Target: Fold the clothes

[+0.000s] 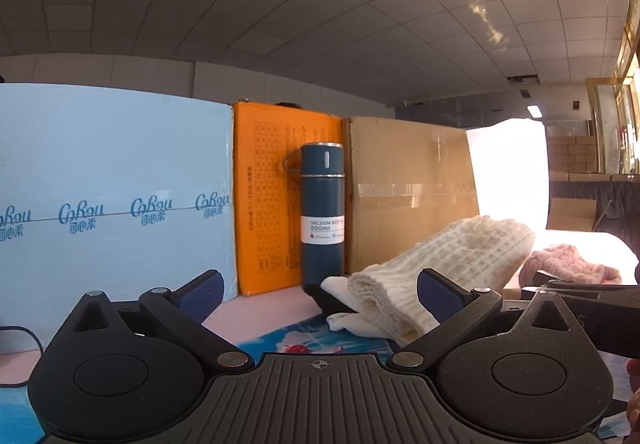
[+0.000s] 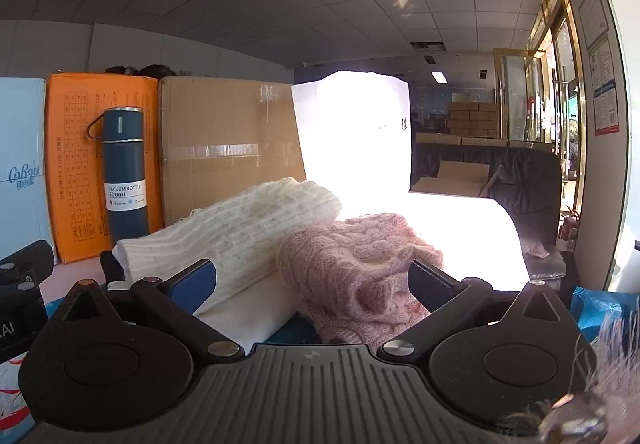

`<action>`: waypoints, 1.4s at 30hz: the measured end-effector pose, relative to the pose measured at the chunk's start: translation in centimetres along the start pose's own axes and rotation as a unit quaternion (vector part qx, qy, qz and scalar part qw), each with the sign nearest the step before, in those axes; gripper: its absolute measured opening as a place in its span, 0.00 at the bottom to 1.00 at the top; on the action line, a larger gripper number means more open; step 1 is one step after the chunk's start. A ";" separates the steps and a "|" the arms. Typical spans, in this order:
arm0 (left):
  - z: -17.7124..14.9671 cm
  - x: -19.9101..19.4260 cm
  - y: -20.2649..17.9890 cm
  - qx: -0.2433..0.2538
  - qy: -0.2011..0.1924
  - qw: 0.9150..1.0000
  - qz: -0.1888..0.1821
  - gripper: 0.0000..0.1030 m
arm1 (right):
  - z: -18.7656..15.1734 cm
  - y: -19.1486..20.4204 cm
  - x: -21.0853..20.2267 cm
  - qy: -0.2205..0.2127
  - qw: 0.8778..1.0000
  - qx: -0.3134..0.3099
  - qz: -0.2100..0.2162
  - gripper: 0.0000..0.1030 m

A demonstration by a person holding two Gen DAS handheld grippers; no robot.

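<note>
Grippers first, nearest the lens. Left gripper: jaws spread wide, nothing between the blue pads; lower centre of the left wrist view. Right gripper: likewise spread, empty, lower centre of the right wrist view.

Just past the right gripper: pink sweater, chunky cable knit, fuzzy, bunched in a loose heap at centre frame. Its near hem sits between the spread pads, though whether it touches either cannot be told. To its left, touching or overlapping it, white sweater, waffle-rib knit, rolled or loosely folded, lying on a flat white cloth. In the left wrist view the white sweater fills centre right, with a small dark item under its near end; identity unclear.

Handling judgement: both knits soft, light, limp and stretchy; they should sag and drag rather than hold shape. Fuzzy yarn may snag on the pads. Best hold is likely a ribbed hem or cuff edge, pinching a single layer.

Desk surface pinkish, printed mat in the foreground.

Behind: blue flask, label "VACUUM BOTTLE 500ml". Light blue carton printed "CoRou" with Chinese characters. Orange box, grid print too small to read. Brown cardboard box, taped.
</note>
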State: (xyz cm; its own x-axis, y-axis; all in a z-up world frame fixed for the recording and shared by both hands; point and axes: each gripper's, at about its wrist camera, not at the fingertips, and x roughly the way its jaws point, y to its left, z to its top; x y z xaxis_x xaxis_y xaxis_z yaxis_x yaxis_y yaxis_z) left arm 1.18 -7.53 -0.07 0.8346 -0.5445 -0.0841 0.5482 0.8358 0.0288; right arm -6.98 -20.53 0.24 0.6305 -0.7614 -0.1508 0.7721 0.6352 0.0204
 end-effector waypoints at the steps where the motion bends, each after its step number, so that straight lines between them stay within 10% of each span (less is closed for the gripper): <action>1: 0.0 0.0 0.1 -0.003 0.002 1.000 -0.002 1.00 | 0.0 -0.1 -0.2 -0.006 1.000 0.004 -0.005 1.00; 7: -0.1 0.2 0.3 0.000 0.008 1.000 -0.013 1.00 | -0.1 -0.6 -1.1 -0.065 0.997 0.011 -0.039 1.00; 42: -0.2 0.4 0.2 0.007 0.014 1.000 -0.018 1.00 | 0.0 -0.1 -0.9 -0.056 0.998 0.002 -0.014 1.00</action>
State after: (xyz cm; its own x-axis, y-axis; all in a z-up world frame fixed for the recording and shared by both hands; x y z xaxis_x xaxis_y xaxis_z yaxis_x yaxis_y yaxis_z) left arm 1.63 -7.57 -0.25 0.8130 -0.5712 -0.1128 0.5780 0.8151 0.0385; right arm -7.64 -19.96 0.38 0.6132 -0.7889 -0.0400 0.7899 0.6128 0.0221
